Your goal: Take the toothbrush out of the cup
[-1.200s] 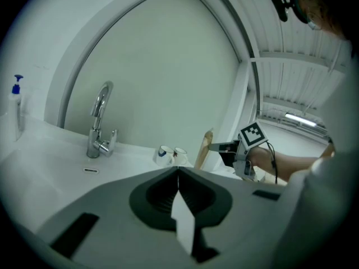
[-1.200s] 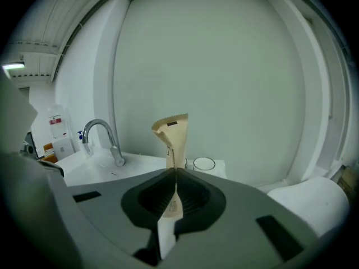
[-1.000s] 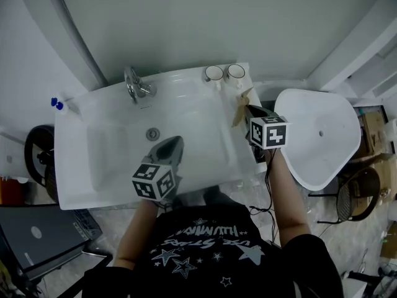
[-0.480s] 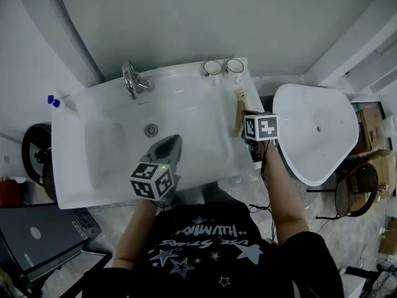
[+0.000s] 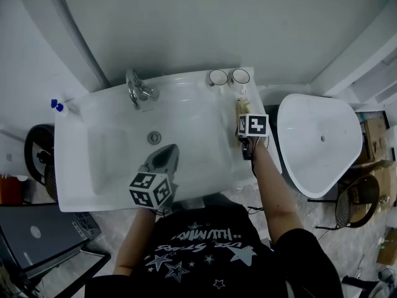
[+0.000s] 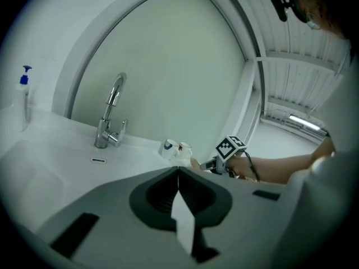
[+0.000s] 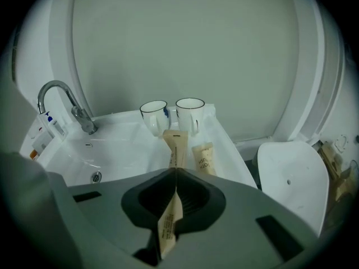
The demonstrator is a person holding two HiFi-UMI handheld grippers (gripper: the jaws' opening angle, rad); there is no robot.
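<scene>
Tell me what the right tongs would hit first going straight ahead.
Likely the cups at the back edge of the sink. The right tongs, shut on a tan packet, aim between them; depth is unclear, so its tip may touch the ledge first.

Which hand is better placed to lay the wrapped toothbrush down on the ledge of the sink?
Right. The right tool is shut on the wrapped toothbrush, over the ledge beside the other packet, near the cups. The left tool is shut and empty, over the basin.
</scene>
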